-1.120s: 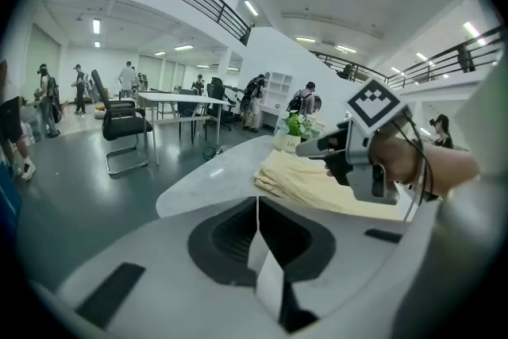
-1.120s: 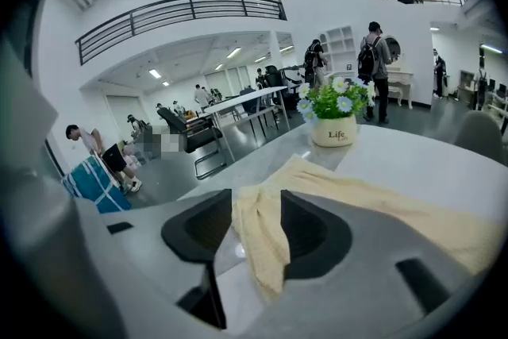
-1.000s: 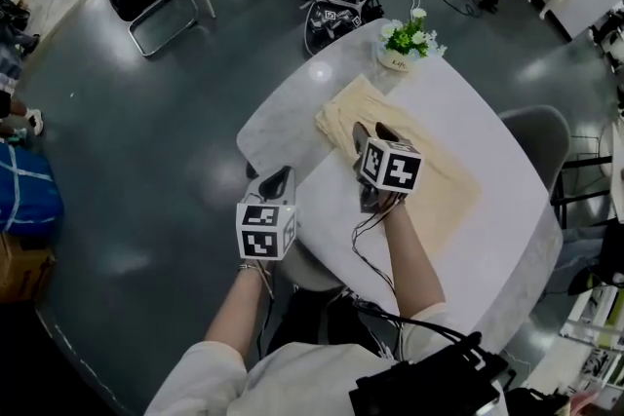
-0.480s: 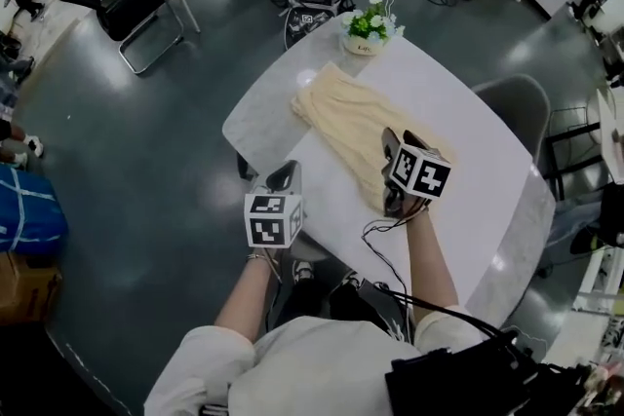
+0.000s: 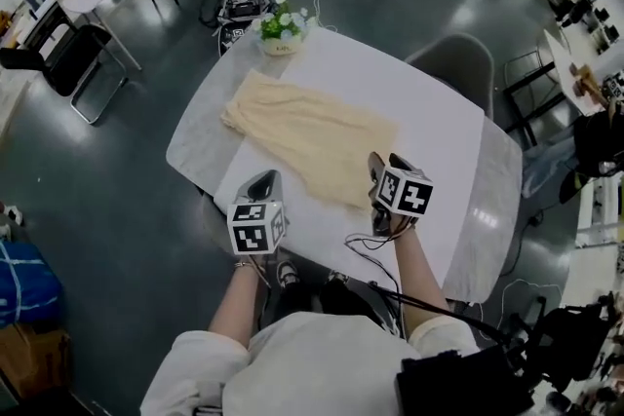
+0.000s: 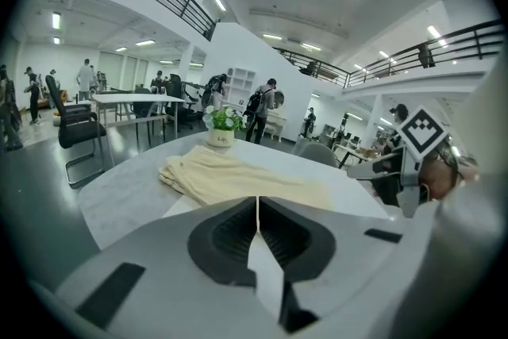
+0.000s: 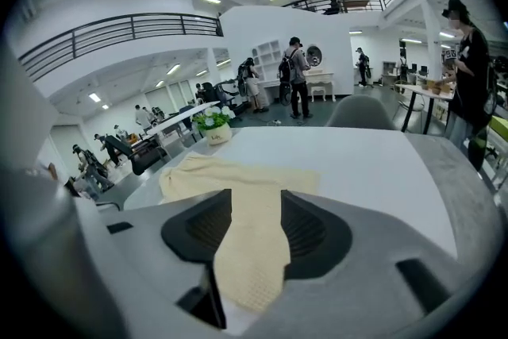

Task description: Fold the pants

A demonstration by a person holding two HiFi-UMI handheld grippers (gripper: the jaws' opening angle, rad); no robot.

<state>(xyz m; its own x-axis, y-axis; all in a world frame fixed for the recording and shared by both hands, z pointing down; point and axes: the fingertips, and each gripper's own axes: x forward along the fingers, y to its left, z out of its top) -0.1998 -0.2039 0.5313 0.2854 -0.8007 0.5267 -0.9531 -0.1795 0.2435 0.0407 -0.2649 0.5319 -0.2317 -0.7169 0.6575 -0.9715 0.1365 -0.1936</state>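
The pants [image 5: 307, 139], one cream pair, lie flat on the biggest thing before me, the single white table [image 5: 439, 132]. They slant from its far left part towards its near middle.

Beyond the table's far edge stands one grey chair [image 5: 458, 63]. One black folding chair [image 5: 68, 54] stands off on the dark floor to the left. One black bag [image 5: 239, 7] sits on the floor behind the table.

Next come my two claws, each with its marker cube. My right claw [image 5: 385, 166] hangs over the near end of the pants with its jaws wide apart. In its own view cream cloth shows in the gap between them, but the pads do not pinch it, so it holds nothing. My left claw [image 5: 268, 182] is at the table's near edge, near the pants' long side but apart from them. Its jaws are pressed together on nothing.

Smallest is the one white pot of flowers [image 5: 281, 29], at the table's far edge, near the pants' far end.
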